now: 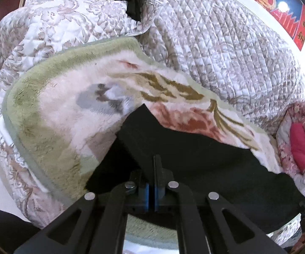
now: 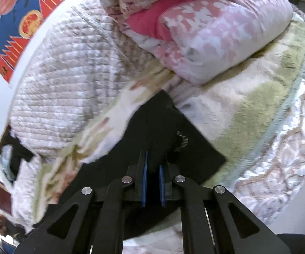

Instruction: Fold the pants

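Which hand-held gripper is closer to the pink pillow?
Right. The right hand-held gripper has the pink pillow just ahead, beyond the pants. From the left hand-held gripper, the pillow sits far to the side.

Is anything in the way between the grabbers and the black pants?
Nothing visible is. The left gripper is already pinched shut on the black pants, and the right gripper has the same cloth between its fingers. The pants lie on a fleece blanket, with no object between.
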Action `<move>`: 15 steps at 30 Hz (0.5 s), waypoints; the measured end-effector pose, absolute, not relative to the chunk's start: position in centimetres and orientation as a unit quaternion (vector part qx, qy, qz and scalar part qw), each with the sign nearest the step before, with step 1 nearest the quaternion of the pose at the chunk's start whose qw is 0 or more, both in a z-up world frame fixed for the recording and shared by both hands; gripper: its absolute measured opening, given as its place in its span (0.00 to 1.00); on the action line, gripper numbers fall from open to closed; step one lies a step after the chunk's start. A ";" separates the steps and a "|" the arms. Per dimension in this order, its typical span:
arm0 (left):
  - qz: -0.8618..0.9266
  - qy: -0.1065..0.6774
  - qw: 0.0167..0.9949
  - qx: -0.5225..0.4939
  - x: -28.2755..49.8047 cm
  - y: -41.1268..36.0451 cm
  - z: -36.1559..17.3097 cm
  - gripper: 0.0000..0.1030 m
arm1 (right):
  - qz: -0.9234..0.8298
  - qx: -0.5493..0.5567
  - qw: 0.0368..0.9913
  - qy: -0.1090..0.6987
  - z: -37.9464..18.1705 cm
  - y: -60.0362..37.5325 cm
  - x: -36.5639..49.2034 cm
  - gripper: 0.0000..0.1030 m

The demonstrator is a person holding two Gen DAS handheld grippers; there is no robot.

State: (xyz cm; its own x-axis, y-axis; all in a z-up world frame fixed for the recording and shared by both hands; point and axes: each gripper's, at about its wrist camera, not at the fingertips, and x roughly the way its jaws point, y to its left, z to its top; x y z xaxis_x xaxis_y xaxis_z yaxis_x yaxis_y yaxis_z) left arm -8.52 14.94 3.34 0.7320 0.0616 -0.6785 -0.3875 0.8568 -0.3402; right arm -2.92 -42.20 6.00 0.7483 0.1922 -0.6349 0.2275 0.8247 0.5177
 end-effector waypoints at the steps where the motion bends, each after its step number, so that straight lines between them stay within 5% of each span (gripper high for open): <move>1: 0.131 0.355 0.896 -0.234 -8.3 15.0 2.7 0.04 | -0.020 0.303 0.877 0.372 5.0 -42.6 -2.6 0.08; 11: 0.154 0.386 0.879 -0.234 -8.8 15.1 1.2 0.08 | -0.037 0.307 0.866 0.392 4.3 -42.9 -2.8 0.10; 15: 0.206 0.379 0.871 -0.234 -10.4 16.1 2.1 0.09 | -0.091 0.274 0.886 0.363 6.6 -43.0 -4.4 0.26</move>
State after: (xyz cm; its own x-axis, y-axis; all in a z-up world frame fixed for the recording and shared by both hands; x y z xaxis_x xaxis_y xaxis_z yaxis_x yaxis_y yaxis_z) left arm -10.42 16.09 2.12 0.6278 0.1824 -0.7567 -0.5371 0.8052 -0.2515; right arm -4.40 -43.01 6.62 0.7195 0.0388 -0.6934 0.3599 0.8331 0.4201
